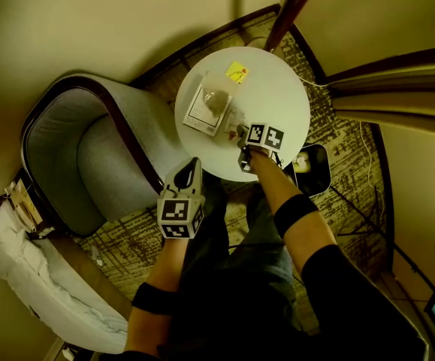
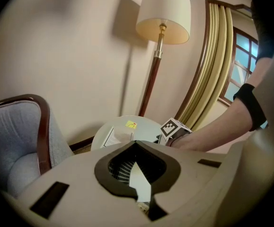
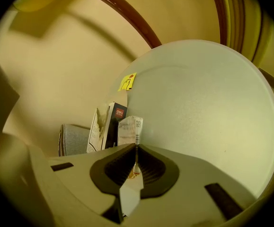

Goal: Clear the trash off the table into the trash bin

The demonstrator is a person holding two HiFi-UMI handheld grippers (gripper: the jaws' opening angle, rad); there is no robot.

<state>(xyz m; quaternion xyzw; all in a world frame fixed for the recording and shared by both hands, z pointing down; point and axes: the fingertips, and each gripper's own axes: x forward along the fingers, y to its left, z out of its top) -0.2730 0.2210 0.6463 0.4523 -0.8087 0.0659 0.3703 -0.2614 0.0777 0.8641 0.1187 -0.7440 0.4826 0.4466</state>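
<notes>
A round white table [image 1: 292, 89] carries an open white and black box [image 1: 206, 110], a yellow sticky note [image 1: 237, 71] and a crumpled clear wrapper [image 1: 234, 125]. My right gripper [image 1: 243, 143] rests at the table's near edge, shut on the wrapper [image 3: 129, 129], whose thin end runs between the jaws [image 3: 136, 162]. The box [image 3: 109, 126] stands just behind the wrapper, and the sticky note [image 3: 127, 82] lies farther back. My left gripper [image 1: 193, 165] hovers off the table to the left, above the carpet. It [image 2: 136, 148] is shut with nothing in it.
A dark trash bin [image 1: 322, 153] stands on the carpet beside the table, at its right. A grey upholstered armchair [image 1: 89, 156] with a dark wooden frame stands left of the table. A floor lamp [image 2: 163, 18] rises behind the table, with curtains [image 2: 212, 70] to its right.
</notes>
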